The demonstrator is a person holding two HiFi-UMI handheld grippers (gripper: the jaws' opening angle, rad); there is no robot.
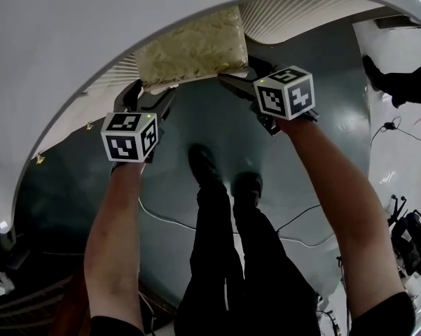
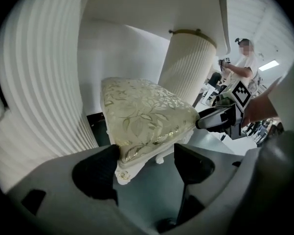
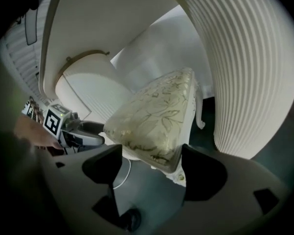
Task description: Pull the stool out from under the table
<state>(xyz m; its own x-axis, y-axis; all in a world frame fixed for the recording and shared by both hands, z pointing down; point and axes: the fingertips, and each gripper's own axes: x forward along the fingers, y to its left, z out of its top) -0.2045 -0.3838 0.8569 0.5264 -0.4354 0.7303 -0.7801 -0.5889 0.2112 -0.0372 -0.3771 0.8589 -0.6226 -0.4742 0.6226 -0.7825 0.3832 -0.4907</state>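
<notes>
Stool point(image 1: 192, 47) half under the table point(image 1: 91, 26), both grippers open at its near corners.
Head view: left gripper point(image 1: 152, 95) and right gripper point(image 1: 245, 75) each reach one corner of the cushion. Left gripper view: jaws apart, corner between them, close against the left jaw. Right gripper view: jaws apart astride the other corner, not clamped.
</notes>
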